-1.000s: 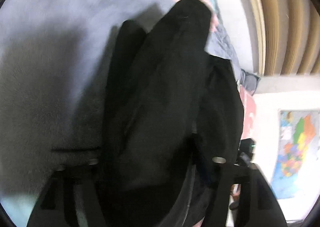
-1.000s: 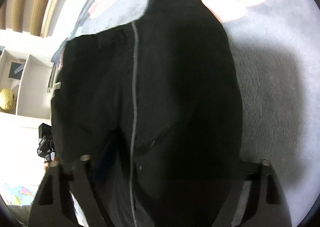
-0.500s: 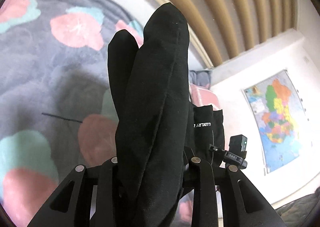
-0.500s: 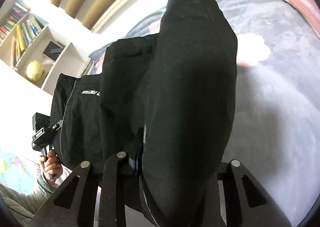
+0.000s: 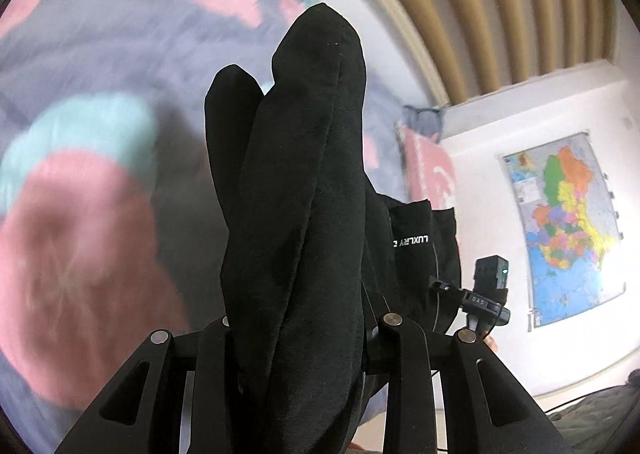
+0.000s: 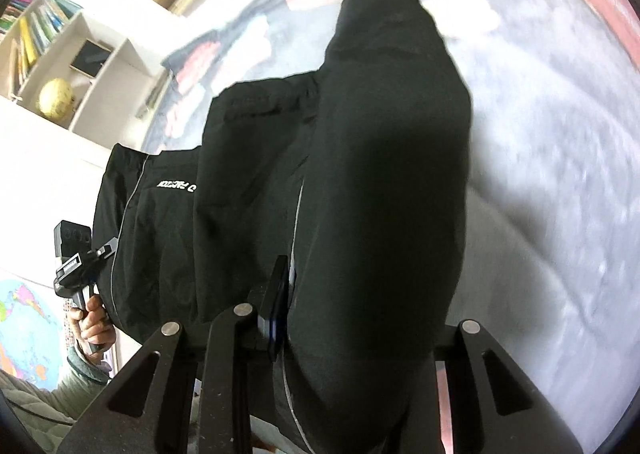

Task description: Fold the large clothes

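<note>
A large black jacket with white lettering hangs between my two grippers, held up above a bed. In the left wrist view my left gripper (image 5: 298, 330) is shut on a thick bunch of the black jacket (image 5: 304, 182). In the right wrist view my right gripper (image 6: 344, 334) is shut on another bunch of the jacket (image 6: 384, 158), whose body with a grey zip line spreads to the left. Each gripper shows in the other's view: the right one (image 5: 486, 294) and the left one (image 6: 78, 266), held by a hand. The fingertips are hidden by cloth.
A grey bedspread with pink and teal flowers (image 5: 88, 142) lies below; it shows grey in the right wrist view (image 6: 552, 158). A slatted wooden headboard (image 5: 480, 6), a wall map (image 5: 560, 230), a pink pillow (image 5: 428, 170) and a white bookshelf with a globe (image 6: 56, 98) surround it.
Both grippers have lifted and tilted up with the jacket over the last second, so the room walls came into view. In the last half second the views shifted only slightly, with motion blur.
</note>
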